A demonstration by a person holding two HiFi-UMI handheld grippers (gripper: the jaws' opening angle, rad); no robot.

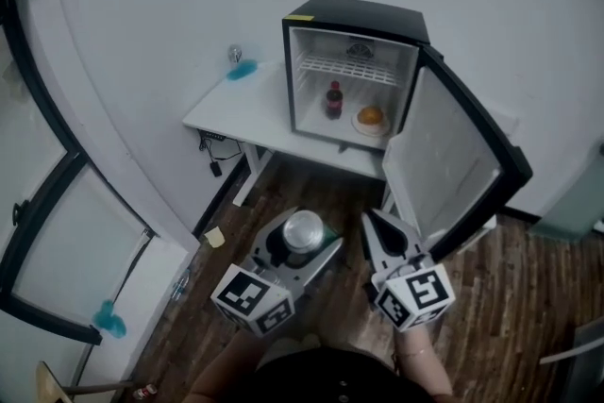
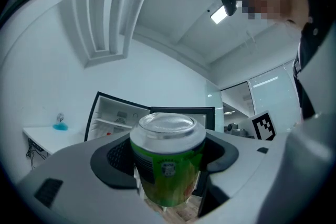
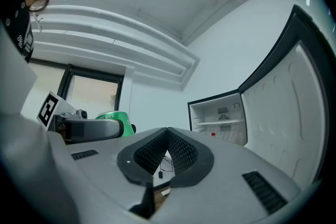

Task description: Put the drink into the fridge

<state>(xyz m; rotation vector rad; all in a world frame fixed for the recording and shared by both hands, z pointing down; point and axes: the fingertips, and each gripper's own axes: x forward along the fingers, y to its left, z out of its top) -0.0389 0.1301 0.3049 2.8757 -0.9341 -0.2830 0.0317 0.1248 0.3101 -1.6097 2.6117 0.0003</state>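
Green can [image 2: 167, 165] clamped in left tool [image 1: 304, 239]; right tool [image 3: 167, 140] closed, empty.

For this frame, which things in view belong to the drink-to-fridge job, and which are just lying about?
Job: green can, clamped in the left tongs; fridge, with its door open.
Lying about: dark bottle and orange item inside the fridge; blue object on the white table; right tongs, shut and empty.
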